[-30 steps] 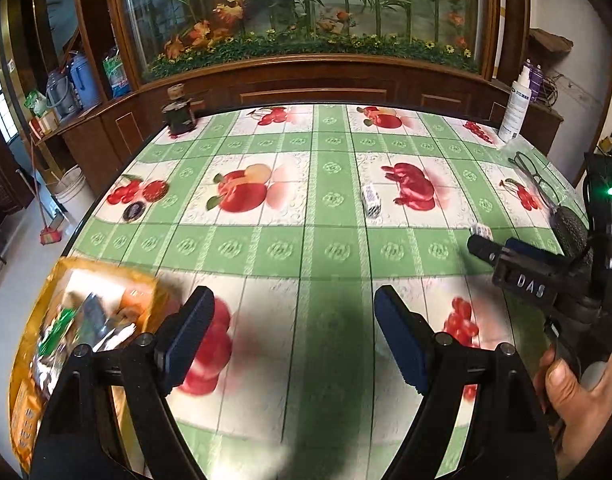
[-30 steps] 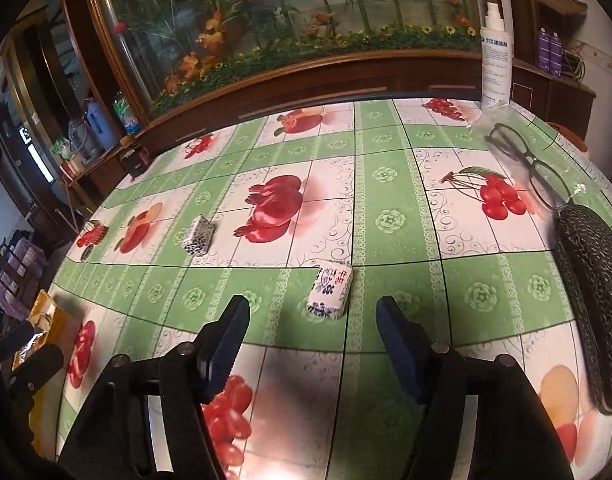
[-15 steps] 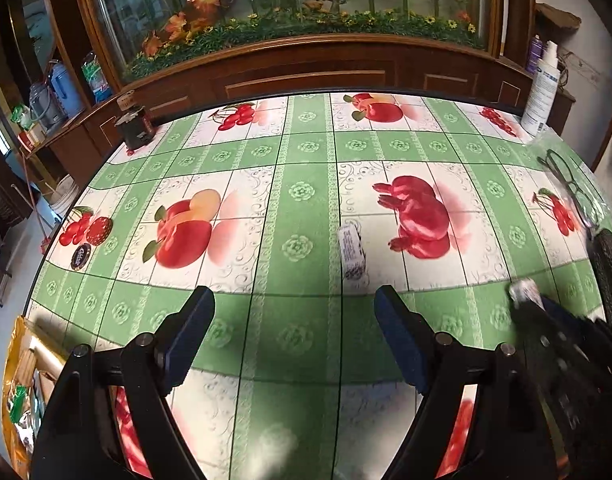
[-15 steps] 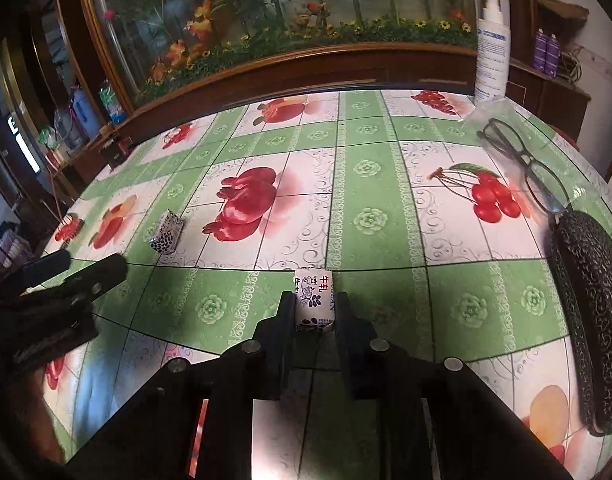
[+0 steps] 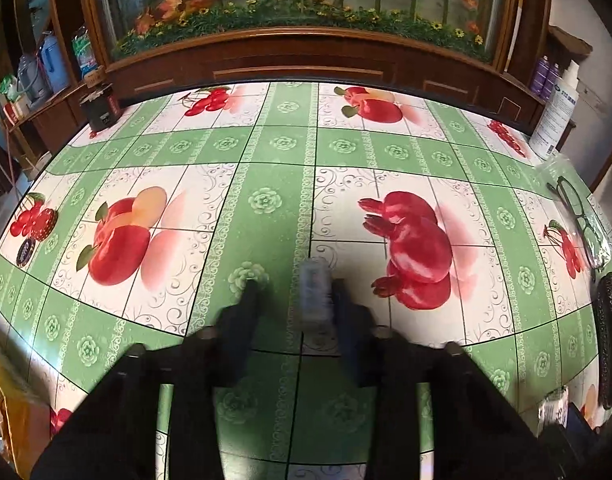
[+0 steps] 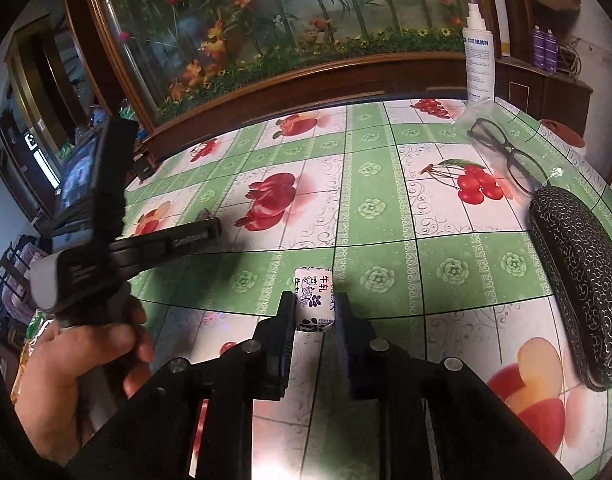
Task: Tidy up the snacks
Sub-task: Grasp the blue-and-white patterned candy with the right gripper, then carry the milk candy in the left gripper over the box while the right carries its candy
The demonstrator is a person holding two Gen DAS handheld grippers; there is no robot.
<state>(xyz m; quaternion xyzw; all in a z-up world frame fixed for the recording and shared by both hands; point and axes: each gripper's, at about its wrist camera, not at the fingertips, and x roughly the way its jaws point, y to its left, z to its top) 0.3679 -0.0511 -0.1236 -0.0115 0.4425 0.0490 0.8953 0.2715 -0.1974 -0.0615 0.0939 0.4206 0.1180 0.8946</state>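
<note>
White paper printed in blue and red wraps the candy [image 6: 314,300] clamped between the jaws of the right gripper [image 6: 314,312]; the wrapper sticks out just ahead of the pads, above the green-and-white fruit tablecloth [image 6: 378,208]. That is one of two candies in view. The second candy [image 5: 316,294], blurred in the left wrist view, sits between the jaws of the left gripper [image 5: 297,300], which have just been closing on it; the right pad lies against it, while a gap shows on the left side, so whether the grip is complete cannot be told from the blur. In the right wrist view that left gripper reaches in from the left, held by one hand [image 6: 77,372], its tip at the small patterned packet further out on the cloth.

To the right of the right gripper lies one black patterned glasses case [image 6: 578,280], and beyond it one pair of dark-framed glasses [image 6: 502,152] on a clear plastic sleeve. Further still, at the table's far right edge, stands one white spray bottle [image 6: 480,56]. Ahead and left of the left gripper, at the far left edge, stands one small dark box [image 5: 101,110]. Behind the table rises a wooden cabinet [image 5: 306,56] with flowers behind glass.
</note>
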